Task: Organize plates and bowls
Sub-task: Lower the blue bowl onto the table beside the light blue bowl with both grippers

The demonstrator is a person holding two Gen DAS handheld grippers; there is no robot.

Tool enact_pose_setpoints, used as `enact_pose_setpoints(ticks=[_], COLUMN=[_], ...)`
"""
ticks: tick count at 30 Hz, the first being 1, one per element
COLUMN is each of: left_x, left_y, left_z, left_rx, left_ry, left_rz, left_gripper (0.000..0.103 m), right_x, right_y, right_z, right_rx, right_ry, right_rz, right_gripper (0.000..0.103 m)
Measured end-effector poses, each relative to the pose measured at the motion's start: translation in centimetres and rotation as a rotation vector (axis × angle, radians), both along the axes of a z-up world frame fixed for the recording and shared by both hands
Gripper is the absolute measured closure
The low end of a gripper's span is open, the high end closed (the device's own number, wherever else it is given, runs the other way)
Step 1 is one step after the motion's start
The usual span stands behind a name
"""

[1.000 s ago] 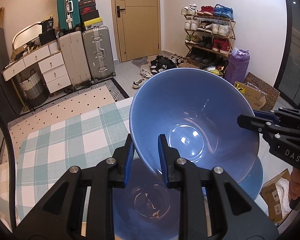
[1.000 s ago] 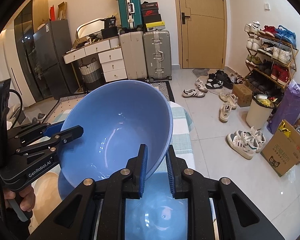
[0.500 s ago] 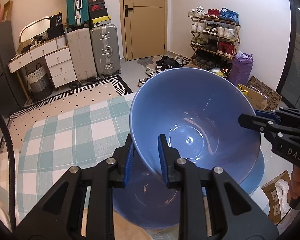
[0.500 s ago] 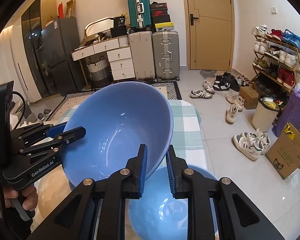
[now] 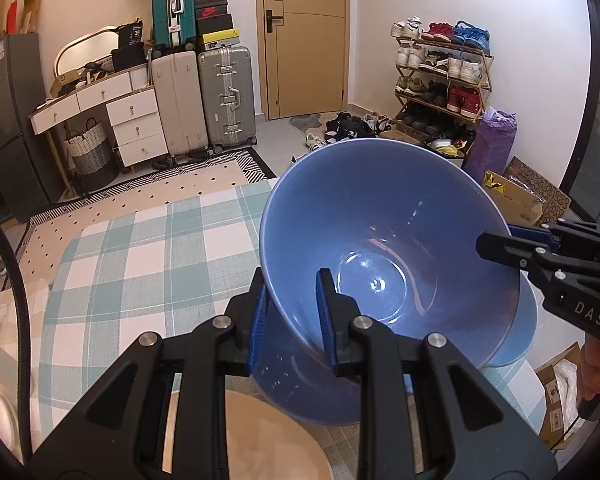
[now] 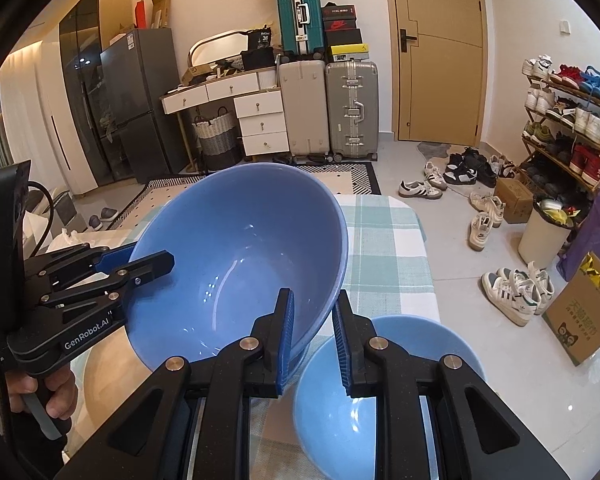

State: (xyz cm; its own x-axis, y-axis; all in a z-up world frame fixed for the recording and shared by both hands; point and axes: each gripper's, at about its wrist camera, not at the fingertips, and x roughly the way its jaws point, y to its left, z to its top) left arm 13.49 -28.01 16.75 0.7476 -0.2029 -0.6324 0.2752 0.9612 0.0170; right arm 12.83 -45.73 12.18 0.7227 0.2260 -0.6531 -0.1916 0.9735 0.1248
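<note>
Both grippers hold one large blue bowl [image 5: 384, 248] by opposite rims, lifted above the checked tablecloth [image 5: 140, 264]. My left gripper [image 5: 291, 300] is shut on its near rim; my right gripper [image 5: 496, 240] clamps the far rim. In the right wrist view the bowl [image 6: 236, 264] shows again, with my right gripper [image 6: 313, 320] shut on its rim and my left gripper [image 6: 148, 258] on the other side. A second blue bowl [image 6: 384, 396] sits on the table below and to the right. It also shows under the lifted bowl in the left wrist view [image 5: 300, 384].
A beige plate [image 5: 268, 436] lies on the table near the left gripper. The table's right edge [image 6: 428, 264] drops to a floor with shoes, a shoe rack [image 6: 568, 120] and a cardboard box [image 6: 584, 312]. Suitcases [image 5: 224, 96] and drawers stand at the far wall.
The held bowl has risen and shifted left, away from the second bowl. The second bowl now shows more fully to the right, and the beige plate has come into view.
</note>
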Motion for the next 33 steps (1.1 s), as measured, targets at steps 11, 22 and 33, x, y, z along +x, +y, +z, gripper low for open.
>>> enact_pose_setpoints(ticks=[11,22,33], left_x=[0.4,1.4,2.4], left_y=[1.9,3.8,4.7], left_z=[-1.6,-4.3,-7.2], left_rx=[-0.01,-0.008,0.003], left_ry=[0.02,0.049,0.078], left_rz=[0.03,0.051,0.058], left_gripper=[0.083,0.083,0.083], right_x=[0.2,0.6,1.0], right_y=[1.4,3.1,3.6], right_z=[-1.1,-2.9,-4.7], right_rx=[0.001,-0.024,-0.038], right_ry=[0.015,0.043,0.063], right_rz=[0.028,0.061,0.058], right_gripper=[0.083,0.082,0.082])
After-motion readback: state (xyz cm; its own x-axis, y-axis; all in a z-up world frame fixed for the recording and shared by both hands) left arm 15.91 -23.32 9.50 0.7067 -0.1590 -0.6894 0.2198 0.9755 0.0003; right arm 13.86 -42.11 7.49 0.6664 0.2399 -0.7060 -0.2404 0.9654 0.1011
